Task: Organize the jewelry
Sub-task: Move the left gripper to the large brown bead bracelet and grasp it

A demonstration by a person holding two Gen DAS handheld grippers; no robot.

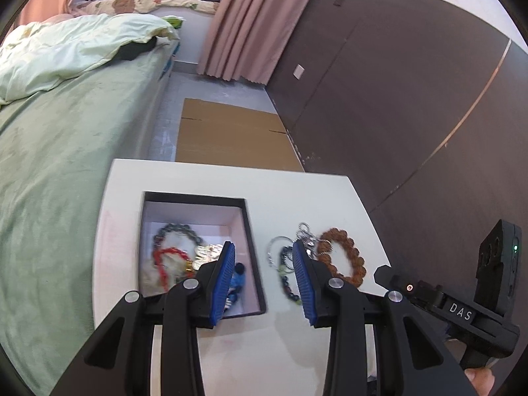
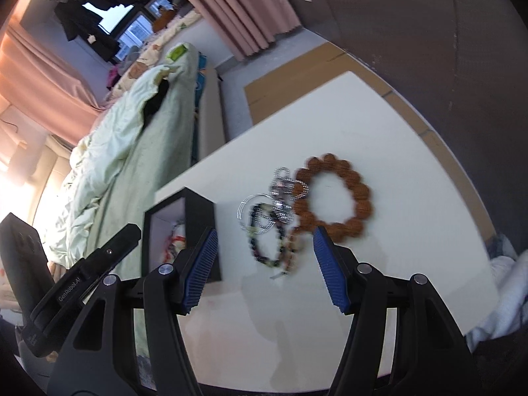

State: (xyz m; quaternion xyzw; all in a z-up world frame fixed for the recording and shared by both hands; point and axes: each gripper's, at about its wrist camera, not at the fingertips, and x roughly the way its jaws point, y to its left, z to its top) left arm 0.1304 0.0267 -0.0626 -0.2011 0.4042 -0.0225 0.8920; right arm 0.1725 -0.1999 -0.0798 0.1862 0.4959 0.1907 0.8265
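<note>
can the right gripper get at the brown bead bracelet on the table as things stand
Probably yes. The right gripper is open and empty, and the brown bead bracelet lies flat on the white table just ahead. Nothing covers it; only the silver rings touch its left edge.

Two grippers are seen, both made of black plastic. The left gripper (image 1: 264, 283) has two thick black arms, and each finger is lined with a blue pad (image 1: 223, 285) covered in tiny ridges. Round silver bolts (image 1: 191, 283) are set into the joints — four across. The right gripper (image 2: 265, 270) is built the same way, with blue ridged pads (image 2: 331, 272) and silver bolts (image 2: 166, 269). White letters, "DAS", are printed on its black handle (image 1: 460, 312), and a small green light (image 1: 515, 248) is lit on a black block. "GenRobot.AI" is printed on the other handle (image 2: 69, 288) — also in white.
</note>
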